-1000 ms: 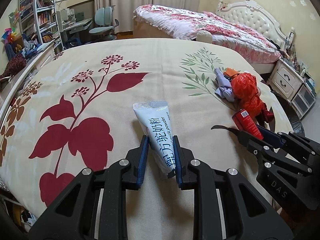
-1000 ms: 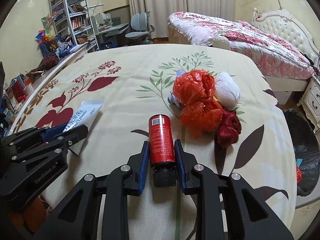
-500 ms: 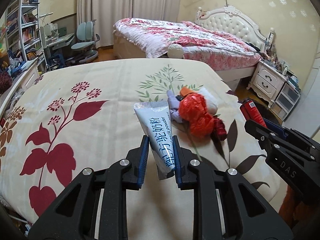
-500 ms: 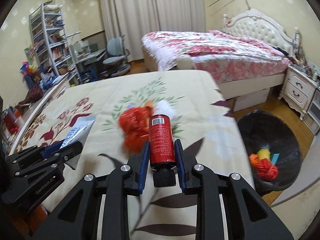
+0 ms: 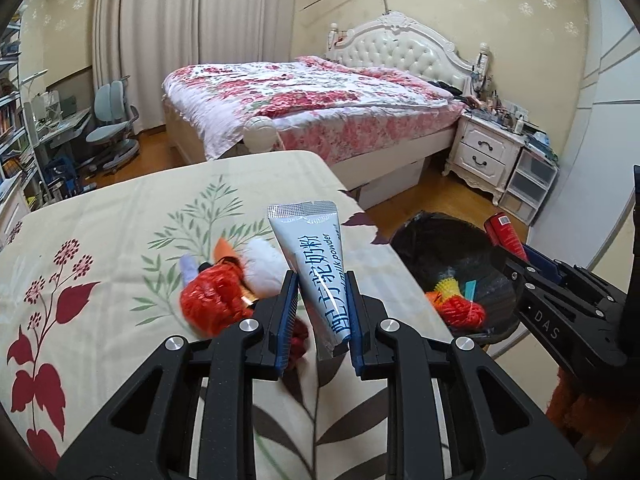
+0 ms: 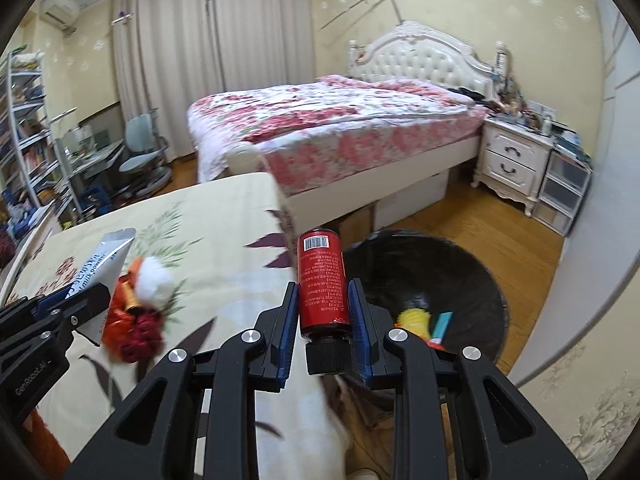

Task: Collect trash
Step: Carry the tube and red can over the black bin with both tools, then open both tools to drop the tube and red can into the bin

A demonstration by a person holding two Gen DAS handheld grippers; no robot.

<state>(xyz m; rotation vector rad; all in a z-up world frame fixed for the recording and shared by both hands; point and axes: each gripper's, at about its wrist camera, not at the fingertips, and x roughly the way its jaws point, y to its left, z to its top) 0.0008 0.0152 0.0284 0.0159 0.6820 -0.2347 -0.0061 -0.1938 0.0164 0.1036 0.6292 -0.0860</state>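
Change since a second ago: both grippers have swung from over the middle of the bed cover toward the black-lined trash bin (image 6: pixel 472 276), which then sat at the frame's edge and now lies directly ahead of the right gripper.

Left gripper (image 5: pixel 322 312): jaws closed to a narrow gap, clamped on the milk powder tube (image 5: pixel 316 264). Tube is flat, soft, silver-white with blue lettering, crimped end flared wide. Long axis runs along the fingers, crimped end pointing away from the camera and leaning slightly left. It hangs above the bed cover (image 5: pixel 120 232), left of the bin.

Right gripper (image 6: pixel 323 316): jaws nearly closed, clamped on the red bottle (image 6: pixel 322 284). Bottle is a rigid cylinder, red printed label, barcode at the far end, black ribbed cap at the near end. Long axis in line with the fingers, base pointing away; held over the bin's left rim.

Remaining on the cover, left of the bin: red mesh netting (image 5: pixel 212 304), white fluffy ball (image 5: pixel 262 264), dark red bundle (image 6: pixel 140 332).

Inside the bin: yellow, red and teal scraps.
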